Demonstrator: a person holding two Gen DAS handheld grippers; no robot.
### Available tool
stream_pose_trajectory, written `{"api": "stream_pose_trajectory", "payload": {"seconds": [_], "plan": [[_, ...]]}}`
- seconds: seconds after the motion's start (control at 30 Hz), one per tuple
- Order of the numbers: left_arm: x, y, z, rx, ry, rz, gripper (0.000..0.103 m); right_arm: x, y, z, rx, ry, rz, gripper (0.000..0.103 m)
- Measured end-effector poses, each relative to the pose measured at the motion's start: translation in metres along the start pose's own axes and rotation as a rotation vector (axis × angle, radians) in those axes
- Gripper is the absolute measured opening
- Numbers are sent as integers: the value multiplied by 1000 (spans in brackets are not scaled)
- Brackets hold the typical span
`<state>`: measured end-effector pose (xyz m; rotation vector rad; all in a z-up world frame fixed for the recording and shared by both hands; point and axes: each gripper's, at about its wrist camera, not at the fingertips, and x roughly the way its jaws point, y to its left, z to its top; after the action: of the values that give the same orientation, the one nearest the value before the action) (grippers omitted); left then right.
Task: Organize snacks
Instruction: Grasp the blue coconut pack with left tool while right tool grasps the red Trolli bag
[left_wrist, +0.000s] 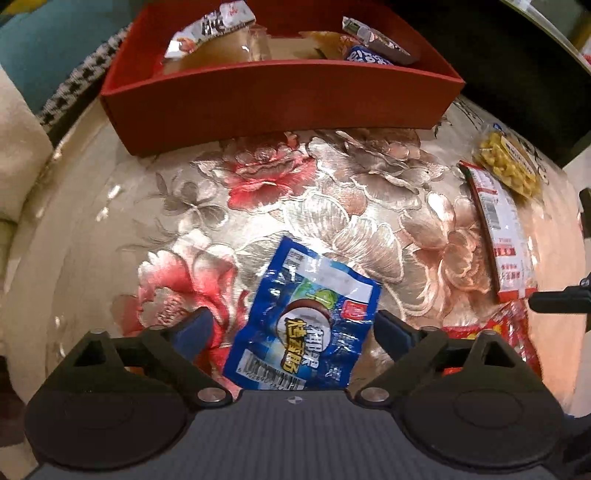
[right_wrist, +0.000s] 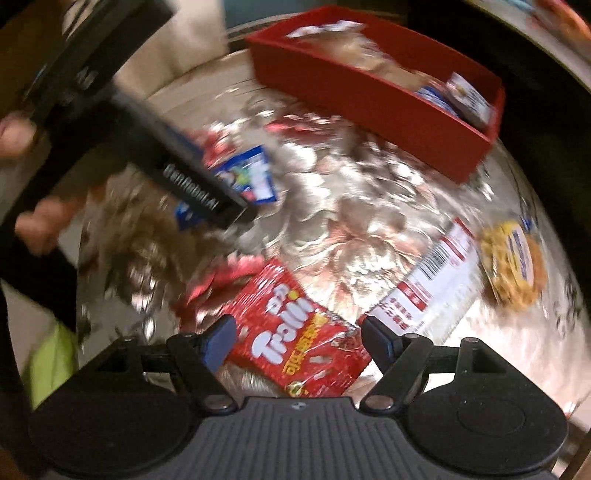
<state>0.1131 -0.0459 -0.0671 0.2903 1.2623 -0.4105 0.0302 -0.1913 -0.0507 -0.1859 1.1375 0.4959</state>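
Handling: blue packet, lower centre, light, crinkly, slippery; pinch its flat middle.
Left gripper: jaws wide, straddling it, seemingly untouched.
Right gripper: open over red Trolli bag.

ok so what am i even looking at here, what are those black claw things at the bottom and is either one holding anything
Each picture comes from a camera mounted on a hand-held gripper that a person carries, one per hand, looking down along its two fingers. The left hand-held gripper stands open over a blue snack packet without gripping it. The right hand-held gripper is open over a red Trolli bag, in a blurred picture. Everything lies on a flowered tablecloth, with a white-and-red packet and a yellow snack bag nearby. A red box already holds some snacks.
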Motion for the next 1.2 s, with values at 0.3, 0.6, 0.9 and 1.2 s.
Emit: {"api": "stream_pose_trajectory", "payload": {"seconds": [0.3, 0.6, 0.9, 1.2], "plan": [[0, 1, -7, 29, 17, -24, 99, 37, 16, 24, -226, 124, 62, 81], [-3, 19, -3, -18, 24, -61, 99, 43, 20, 11, -81, 136, 57, 87], [-1, -11, -9, 155, -21, 16, 99, 46, 32, -7, 58, 51, -59, 101], [14, -14, -8, 171, -13, 9, 103, 33, 27, -11, 127, 22, -99, 80]]}}
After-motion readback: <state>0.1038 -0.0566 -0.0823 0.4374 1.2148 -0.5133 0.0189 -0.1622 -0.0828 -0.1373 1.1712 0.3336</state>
